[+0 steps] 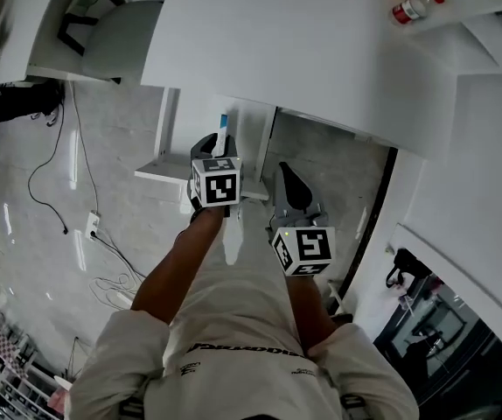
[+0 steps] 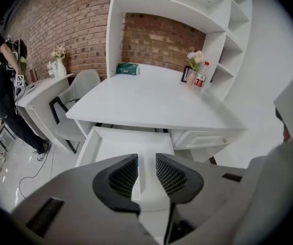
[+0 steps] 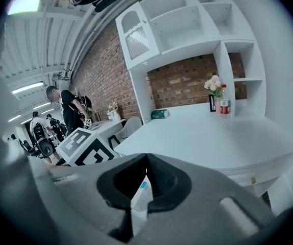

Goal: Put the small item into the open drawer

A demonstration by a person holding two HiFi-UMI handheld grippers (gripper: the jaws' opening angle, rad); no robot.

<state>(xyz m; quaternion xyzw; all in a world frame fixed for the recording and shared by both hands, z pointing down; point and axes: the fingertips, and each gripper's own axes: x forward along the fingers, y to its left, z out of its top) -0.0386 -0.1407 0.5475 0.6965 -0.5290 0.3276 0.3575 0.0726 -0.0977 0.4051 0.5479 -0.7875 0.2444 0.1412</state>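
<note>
Centre frame, the left gripper [image 1: 213, 145] clamps a thin box [image 1: 223, 130] upright over the drawer [image 1: 158, 171], perhaps loosely. The box is likely light, stiff and slick, so grip its flat faces. The right gripper [image 1: 288, 175] has its jaws together, empty.

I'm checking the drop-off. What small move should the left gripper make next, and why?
Probably lower the left gripper toward the open drawer before releasing: its jaws hold the small white box, and the drawer lies ahead and below them.
</note>
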